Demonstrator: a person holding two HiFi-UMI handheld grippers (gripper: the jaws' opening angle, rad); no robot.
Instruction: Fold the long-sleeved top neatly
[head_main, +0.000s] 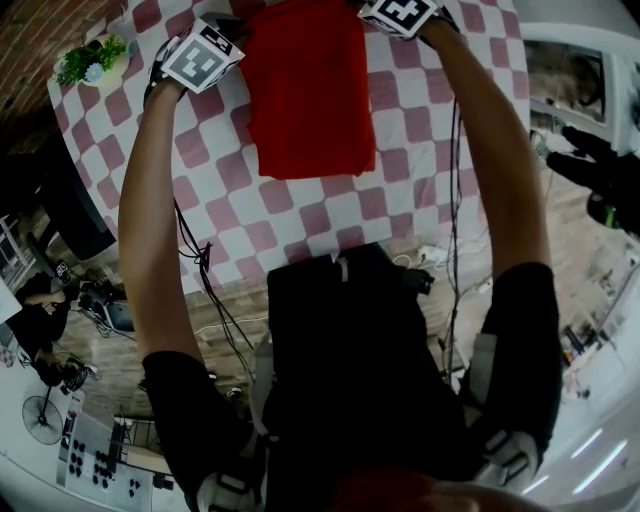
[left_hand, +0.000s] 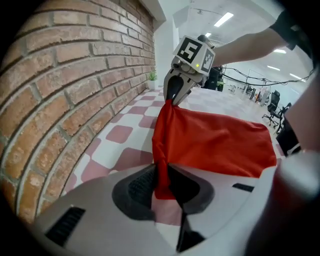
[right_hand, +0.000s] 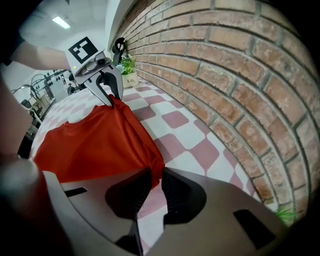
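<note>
The red long-sleeved top (head_main: 305, 90) lies in a folded rectangle on the pink-and-white checked table (head_main: 330, 215). Its far edge is lifted off the cloth at both corners. My left gripper (left_hand: 162, 182) is shut on the far left corner, with a bunched strip of red fabric pinched between the pads. My right gripper (right_hand: 152, 187) is shut on the far right corner in the same way. In the head view the left gripper (head_main: 215, 45) and right gripper (head_main: 400, 12) flank the top's far edge. The red top (left_hand: 215, 142) sags between them. Each view shows the other gripper (left_hand: 175, 92) (right_hand: 107, 92) holding its corner.
A brick wall (right_hand: 225, 65) runs close behind the table's far side. A small potted plant (head_main: 92, 62) stands at the table's far left corner. Cables trail on the floor by the table's near edge (head_main: 205, 260). Office chairs (left_hand: 272, 107) stand off in the room.
</note>
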